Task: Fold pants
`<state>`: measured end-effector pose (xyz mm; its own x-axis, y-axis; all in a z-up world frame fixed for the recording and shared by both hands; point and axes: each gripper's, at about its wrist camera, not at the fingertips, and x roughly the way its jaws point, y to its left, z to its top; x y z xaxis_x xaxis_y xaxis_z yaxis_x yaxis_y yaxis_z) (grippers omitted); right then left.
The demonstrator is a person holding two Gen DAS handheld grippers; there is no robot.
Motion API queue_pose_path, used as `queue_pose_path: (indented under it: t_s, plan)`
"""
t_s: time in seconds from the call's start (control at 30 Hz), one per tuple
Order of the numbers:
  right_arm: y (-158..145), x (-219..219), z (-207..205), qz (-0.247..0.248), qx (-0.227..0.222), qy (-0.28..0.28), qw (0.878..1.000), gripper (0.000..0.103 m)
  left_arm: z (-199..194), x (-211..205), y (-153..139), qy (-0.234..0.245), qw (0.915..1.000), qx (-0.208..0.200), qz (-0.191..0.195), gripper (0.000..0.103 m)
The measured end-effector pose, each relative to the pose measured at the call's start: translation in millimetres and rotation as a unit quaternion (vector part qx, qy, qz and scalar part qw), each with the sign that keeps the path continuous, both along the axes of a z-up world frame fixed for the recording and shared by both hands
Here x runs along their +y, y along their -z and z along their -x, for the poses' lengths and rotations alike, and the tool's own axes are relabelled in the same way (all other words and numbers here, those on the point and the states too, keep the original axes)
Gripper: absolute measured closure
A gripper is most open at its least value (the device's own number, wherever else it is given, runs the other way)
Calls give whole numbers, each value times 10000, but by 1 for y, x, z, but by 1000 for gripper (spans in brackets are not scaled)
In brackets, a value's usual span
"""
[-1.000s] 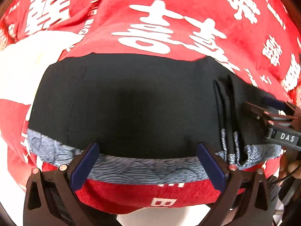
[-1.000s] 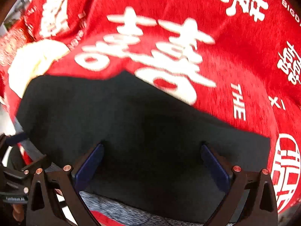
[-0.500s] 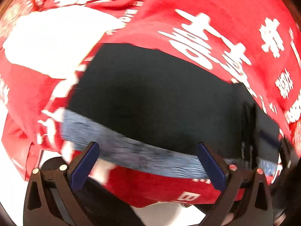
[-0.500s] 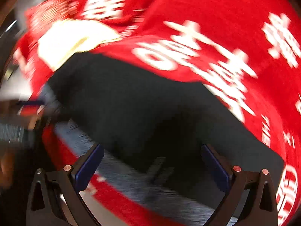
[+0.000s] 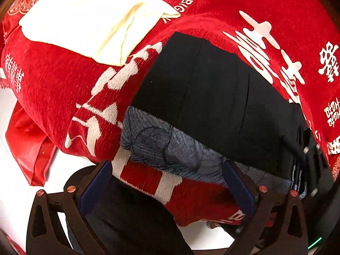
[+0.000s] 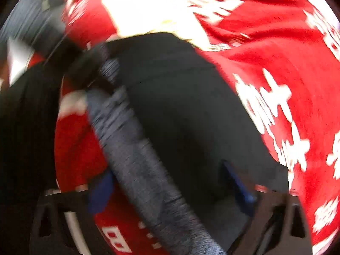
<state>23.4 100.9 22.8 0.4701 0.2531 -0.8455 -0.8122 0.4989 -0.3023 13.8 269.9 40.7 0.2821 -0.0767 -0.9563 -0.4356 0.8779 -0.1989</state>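
The black folded pants (image 5: 212,97) lie slantwise on a red cloth, with a grey-blue patterned band (image 5: 165,144) along their near edge. My left gripper (image 5: 167,188) stands open above that band's near edge and the cloth's hanging rim, gripping nothing. At the pants' stacked right end, part of my right gripper (image 5: 312,155) shows. The right wrist view is motion-blurred: the pants (image 6: 191,110) and grey band (image 6: 138,159) run diagonally under my right gripper (image 6: 170,191). Its jaws are closing, with the band and black cloth lying between them, and the pads are not pressing on the fabric.
The red cloth with white characters (image 5: 276,10) covers the surface and hangs over its near edge. A white folded cloth (image 5: 89,21) lies at the back left. A glossy red sheet (image 5: 27,148) hangs at the left over pale floor (image 5: 12,191). A dark shape (image 5: 127,223) sits below the left gripper.
Both views have rolled, so the pants now lie slanted instead of straight across. My left gripper has shifted toward the pants' left end; the right one has swept along the band, its fingers slightly narrower.
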Motion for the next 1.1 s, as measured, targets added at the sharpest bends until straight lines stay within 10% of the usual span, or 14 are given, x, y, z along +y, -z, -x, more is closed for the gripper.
queue_pose_path:
  t_s: [0.37, 1.1]
  plan:
    - [-22, -15, -11, -973, 377, 566, 9929, 29, 1, 11, 0, -388, 9866, -30, 1585, 0]
    - [-33, -30, -23, -1409, 438, 746, 9862, 29, -14, 28, 3, -1568, 9547, -543, 2471, 0]
